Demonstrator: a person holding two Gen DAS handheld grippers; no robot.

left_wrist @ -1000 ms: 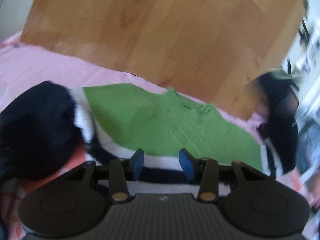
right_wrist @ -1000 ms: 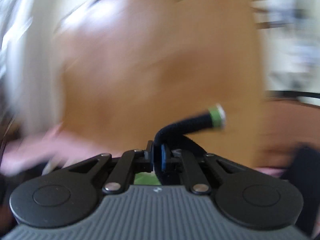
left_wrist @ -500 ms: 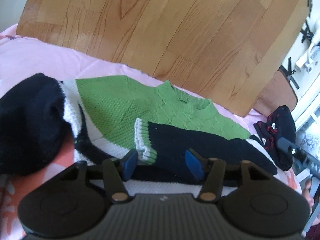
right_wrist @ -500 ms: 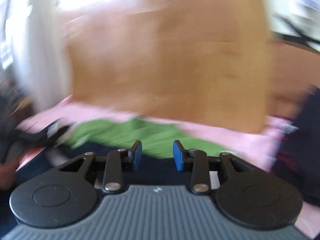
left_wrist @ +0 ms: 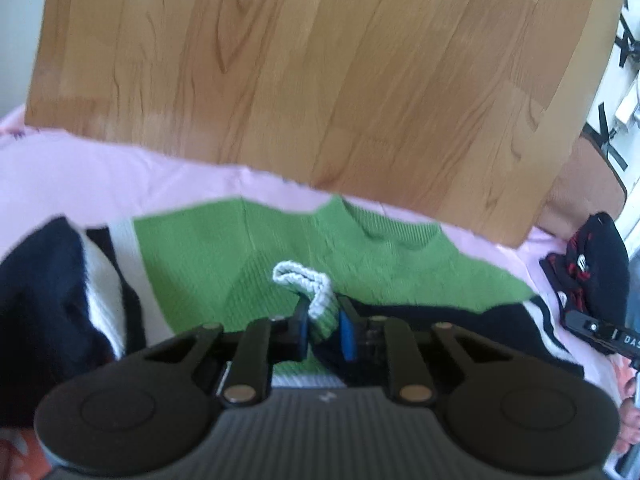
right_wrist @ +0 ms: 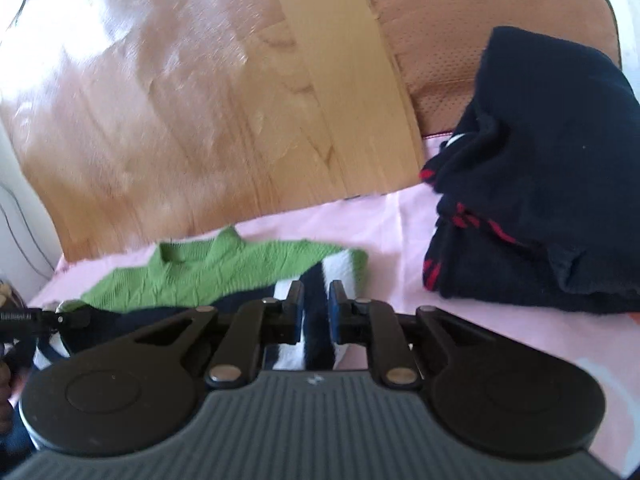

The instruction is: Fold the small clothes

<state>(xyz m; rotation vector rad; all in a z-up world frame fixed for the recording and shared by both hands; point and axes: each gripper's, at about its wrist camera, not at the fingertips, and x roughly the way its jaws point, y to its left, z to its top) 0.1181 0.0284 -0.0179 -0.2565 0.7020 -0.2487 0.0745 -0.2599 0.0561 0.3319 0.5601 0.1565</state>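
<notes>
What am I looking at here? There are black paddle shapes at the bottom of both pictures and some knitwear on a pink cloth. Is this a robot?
No robot: a person holds a hand tool in each hand, each with a two-fingered claw and a wide-angle camera looking along the fingers. The black shapes are the tools' own bodies.

One picture is from the left tool, the other from the right. Both look over a pink bedsheet on which a green knitted sweater with navy and white stripes lies flat, in front of a leaning wooden board. A folded navy garment with red trim sits off to the right.

The left claw has just closed on the sweater's white and green ribbed cuff, the sleeve folded across the chest. The right claw has just closed on the striped shoulder.
</notes>
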